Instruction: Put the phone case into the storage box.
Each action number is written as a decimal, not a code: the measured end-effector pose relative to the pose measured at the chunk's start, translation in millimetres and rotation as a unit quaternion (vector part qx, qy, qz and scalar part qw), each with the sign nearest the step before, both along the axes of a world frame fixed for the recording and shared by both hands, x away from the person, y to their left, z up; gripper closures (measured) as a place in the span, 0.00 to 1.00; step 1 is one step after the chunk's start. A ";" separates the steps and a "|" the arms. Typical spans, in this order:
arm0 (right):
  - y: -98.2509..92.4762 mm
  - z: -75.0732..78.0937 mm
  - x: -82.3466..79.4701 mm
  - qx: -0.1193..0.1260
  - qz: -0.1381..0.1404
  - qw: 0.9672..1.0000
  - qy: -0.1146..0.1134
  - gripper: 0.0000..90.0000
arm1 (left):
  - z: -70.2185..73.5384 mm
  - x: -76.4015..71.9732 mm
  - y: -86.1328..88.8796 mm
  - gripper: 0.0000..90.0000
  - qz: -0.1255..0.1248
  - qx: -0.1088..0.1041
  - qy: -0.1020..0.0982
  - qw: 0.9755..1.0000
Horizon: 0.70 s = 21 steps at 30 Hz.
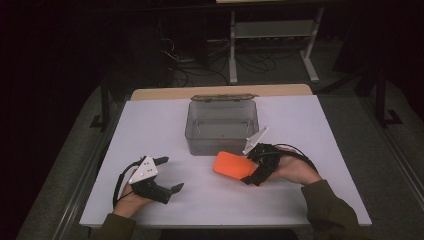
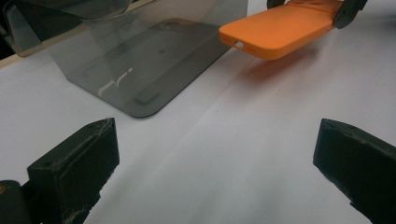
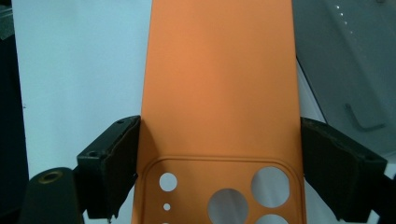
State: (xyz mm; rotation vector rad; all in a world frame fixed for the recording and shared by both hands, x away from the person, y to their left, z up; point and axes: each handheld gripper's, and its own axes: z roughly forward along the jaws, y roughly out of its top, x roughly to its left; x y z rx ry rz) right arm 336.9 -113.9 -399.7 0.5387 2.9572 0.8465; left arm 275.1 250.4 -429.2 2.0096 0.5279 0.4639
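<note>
The right gripper (image 1: pixel 254 172) clamps an orange phone case (image 1: pixel 231 165) by its camera-cutout end, jaws pressed against both long edges. The case hangs just above the white table (image 1: pixel 150 125), its long axis roughly level and its free end pointing left, close in front of the smoky clear box (image 1: pixel 221 127) with its lid open. No lettering can be read on the case. The left gripper (image 1: pixel 167 174) rests wide open and empty, well apart.

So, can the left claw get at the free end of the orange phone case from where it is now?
Probably yes. The left claw is open, and bare white table lies between it and the orange phone case, which the right claw holds raised beside the grey box.
</note>
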 end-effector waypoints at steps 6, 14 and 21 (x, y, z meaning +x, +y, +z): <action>-0.5 -0.1 0.2 0.000 0.000 1.000 -0.001 0.17 | -0.1 -1.1 -1.3 0.00 0.006 0.010 -0.023 1.000; -0.9 0.1 0.4 0.000 -0.001 1.000 -0.002 0.17 | -0.7 -1.6 -5.3 0.00 0.011 0.040 -0.039 0.998; -1.1 0.1 0.3 -0.001 -0.001 1.000 -0.002 0.17 | -0.1 -3.3 -7.6 0.00 0.012 0.055 -0.058 0.997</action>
